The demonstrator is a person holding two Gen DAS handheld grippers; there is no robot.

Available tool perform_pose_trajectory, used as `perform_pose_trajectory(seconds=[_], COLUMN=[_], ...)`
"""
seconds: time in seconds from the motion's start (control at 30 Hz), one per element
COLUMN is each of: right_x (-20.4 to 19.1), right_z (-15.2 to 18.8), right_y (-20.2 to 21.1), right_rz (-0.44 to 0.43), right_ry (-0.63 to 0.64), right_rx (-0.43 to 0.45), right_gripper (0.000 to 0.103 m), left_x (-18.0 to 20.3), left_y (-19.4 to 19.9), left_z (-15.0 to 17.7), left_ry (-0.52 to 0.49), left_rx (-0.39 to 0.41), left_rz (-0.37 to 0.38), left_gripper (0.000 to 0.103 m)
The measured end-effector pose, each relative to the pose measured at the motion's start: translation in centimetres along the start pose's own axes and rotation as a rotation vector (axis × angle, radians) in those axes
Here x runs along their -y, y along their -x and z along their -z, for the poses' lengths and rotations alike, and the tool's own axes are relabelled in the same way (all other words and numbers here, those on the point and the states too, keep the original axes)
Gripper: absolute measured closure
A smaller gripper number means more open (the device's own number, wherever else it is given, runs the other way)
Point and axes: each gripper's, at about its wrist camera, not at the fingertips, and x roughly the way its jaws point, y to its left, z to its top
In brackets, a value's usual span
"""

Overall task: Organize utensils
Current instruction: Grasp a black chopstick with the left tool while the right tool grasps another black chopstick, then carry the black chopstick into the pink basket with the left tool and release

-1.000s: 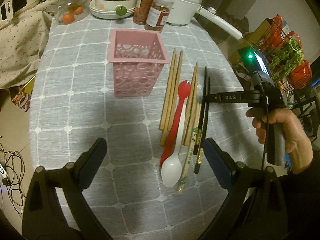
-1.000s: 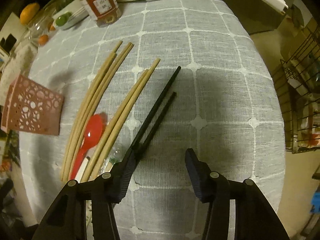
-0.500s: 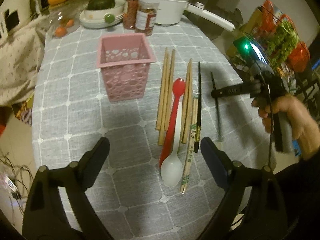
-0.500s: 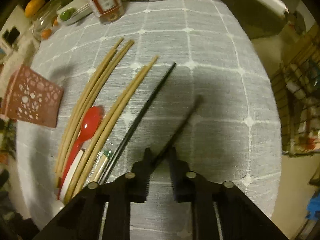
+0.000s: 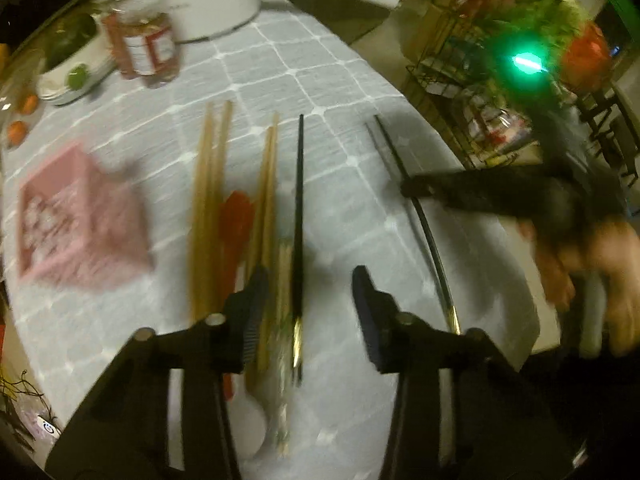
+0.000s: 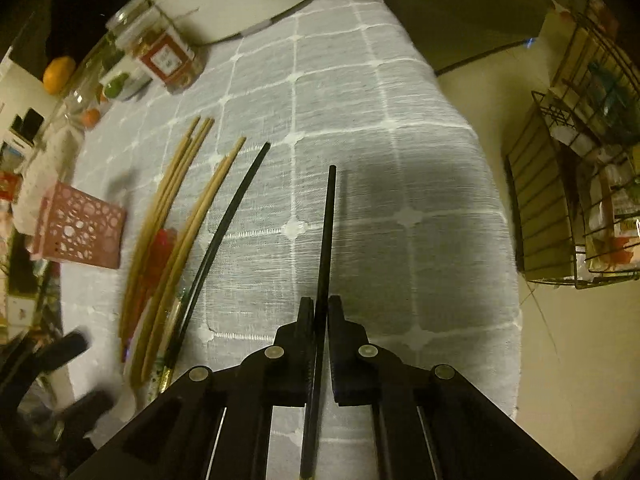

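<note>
- Two black chopsticks matter here: one is pinched between the right gripper's pressed-together jaws, its tip pointing to 12 o'clock over the tablecloth.
- The other lies on the cloth, between the left gripper's closing jaws; the pads look not yet on it.
- Both look light, thin, stiff and glossy, so likely to swivel or slip in a pinch; I would grip near the thick, gold-tipped end.
- Wooden chopsticks and a red spoon lie at 9 o'clock of the loose stick, crowding the left pad.
- The pink basket, probably the destination, sits at 9 o'clock, well apart.
</note>
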Motion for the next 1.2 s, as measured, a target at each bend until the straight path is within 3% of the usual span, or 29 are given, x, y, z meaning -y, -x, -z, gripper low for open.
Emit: perform_pose_trajectory(seconds=[0.2, 0.47, 0.53, 0.57, 0.7, 1.1, 1.2], right_x=[1.6, 2.3, 2.4, 2.4, 2.1, 0.0, 0.1], right_z=[-0.3, -0.3, -0.3, -0.3, -0.2, 0.8, 0.6], right_y=[1.1, 1.7, 1.6, 1.6, 1.6, 4.0, 3.7], right_rz=[-0.039, -0.072, -0.074, -0.074, -0.073, -0.086, -0.047], right_ry=[-0.014, -0.022, -0.023, -0.023, -0.026, 0.025, 0.021], right_rx=[0.023, 0.021, 0.019, 0.018, 0.018, 0.085, 0.083], right_gripper=[0.096, 0.096, 0.096, 0.096, 0.096, 0.097, 0.096], left_x=[-0.1, 0.4, 0.7, 0.8, 0.5, 2.1, 1.9], left_y=[-5.4, -8.4, -8.5, -8.6, -8.5, -1.0, 1.4], left_z=[-5.0, -6.3, -6.3, -6.3, -6.3, -3.0, -1.4], left_ry=[0.060, 0.064, 0.053, 0.050, 0.077, -0.012, -0.013], left_rx=[-0.071, -0.112, -0.115, -0.114, -0.112, 0.019, 0.056], left_rz=[-0.041, -0.108, -0.134, -0.146, -0.131, -0.080, -0.055], left_gripper=[0.076, 0.080, 0.084, 0.094, 0.097, 0.097, 0.097])
